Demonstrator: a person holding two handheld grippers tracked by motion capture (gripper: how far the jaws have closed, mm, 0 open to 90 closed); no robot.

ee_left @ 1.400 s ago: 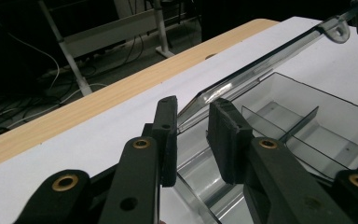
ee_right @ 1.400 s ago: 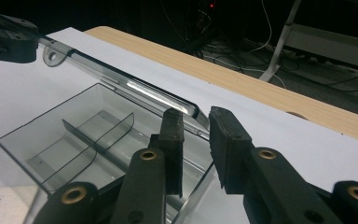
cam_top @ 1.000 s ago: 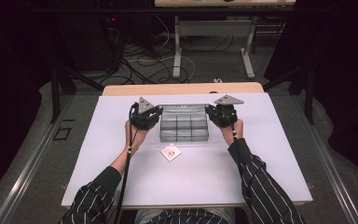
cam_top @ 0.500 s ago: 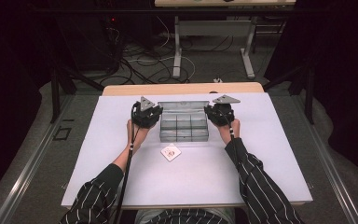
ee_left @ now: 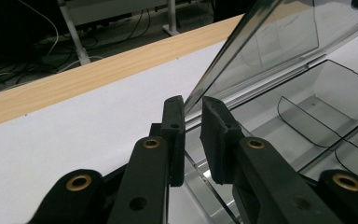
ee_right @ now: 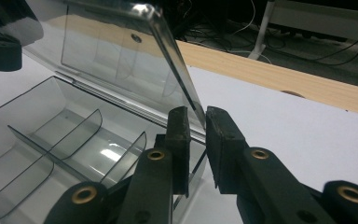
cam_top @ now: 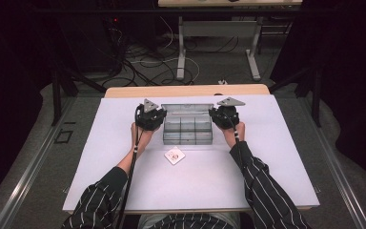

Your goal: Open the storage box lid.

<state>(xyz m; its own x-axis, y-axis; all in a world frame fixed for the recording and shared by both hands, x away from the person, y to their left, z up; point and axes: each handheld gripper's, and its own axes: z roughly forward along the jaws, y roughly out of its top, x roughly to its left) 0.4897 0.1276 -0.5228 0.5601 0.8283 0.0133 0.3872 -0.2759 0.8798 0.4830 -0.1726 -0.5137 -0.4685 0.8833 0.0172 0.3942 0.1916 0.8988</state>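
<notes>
Clear compartment box (cam_top: 187, 130) sits mid-bench (cam_top: 100, 157), its lid (ee_left: 279, 42) raised at a slant. Left tongs (ee_left: 192, 108) pinch the lid's left edge and right tongs (ee_right: 196, 116) pinch its right edge, each closed tight on it.

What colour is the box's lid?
Clear, see-through plastic lid with a grey tint; right gripper view shows it best.

Clear glossy plastic against matt black, white and wood

The compartment box (cam_top: 187, 130) and its raised lid (ee_right: 116, 51) are made of clear, smooth, glossy plastic, with reflections seen on the dividers. The jaws of the left hand-held gripper (ee_left: 192, 119) and right hand-held gripper (ee_right: 196, 126) are formed of matt black plastic with brass-coloured rivets. The surface (cam_top: 276, 157) is covered in matt white, edged by a light wood strip (cam_top: 186, 90).
</notes>
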